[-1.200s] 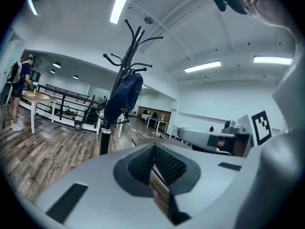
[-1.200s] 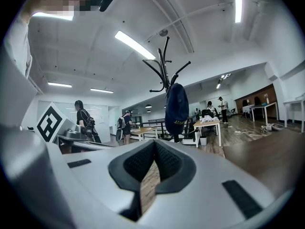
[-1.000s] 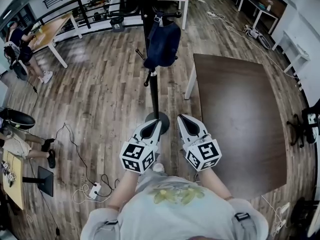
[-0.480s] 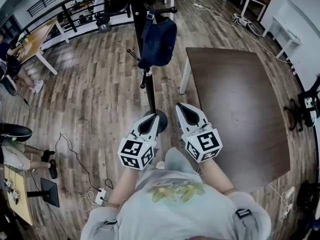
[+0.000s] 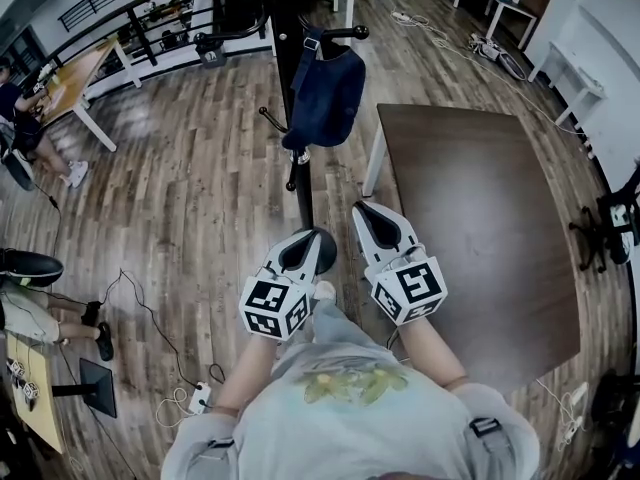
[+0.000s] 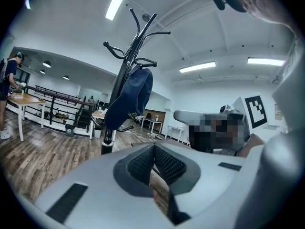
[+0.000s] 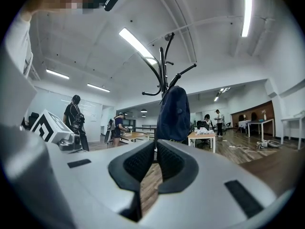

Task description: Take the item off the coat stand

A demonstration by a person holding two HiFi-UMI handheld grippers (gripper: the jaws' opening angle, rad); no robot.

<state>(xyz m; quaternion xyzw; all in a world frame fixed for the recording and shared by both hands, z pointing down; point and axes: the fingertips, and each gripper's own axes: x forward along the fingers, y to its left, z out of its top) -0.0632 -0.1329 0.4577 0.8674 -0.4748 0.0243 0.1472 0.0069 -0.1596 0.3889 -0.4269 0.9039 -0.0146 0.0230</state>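
A navy bag [image 5: 325, 93] hangs by its strap from a hook of the black coat stand [image 5: 298, 158] straight ahead of me. The bag also shows in the left gripper view [image 6: 131, 97] and the right gripper view [image 7: 174, 111], some way beyond the jaws in both. My left gripper [image 5: 312, 240] is held low in front of my body, over the stand's round base, its jaws shut with nothing between them [image 6: 154, 149]. My right gripper [image 5: 366, 212] is beside it, also shut and holding nothing [image 7: 156, 148]. Neither gripper touches the bag or the stand.
A dark brown table [image 5: 480, 218] stands just right of the stand. Light wooden tables [image 5: 95, 63] and a black railing [image 5: 150, 13] lie at the back left, with people [image 5: 20, 108] at the left edge. Cables and a power strip [image 5: 200, 393] lie on the wood floor.
The head view has shifted a little, and the stand's base now sits partly behind the left gripper. Both grippers stay shut, side by side, in about the same place.
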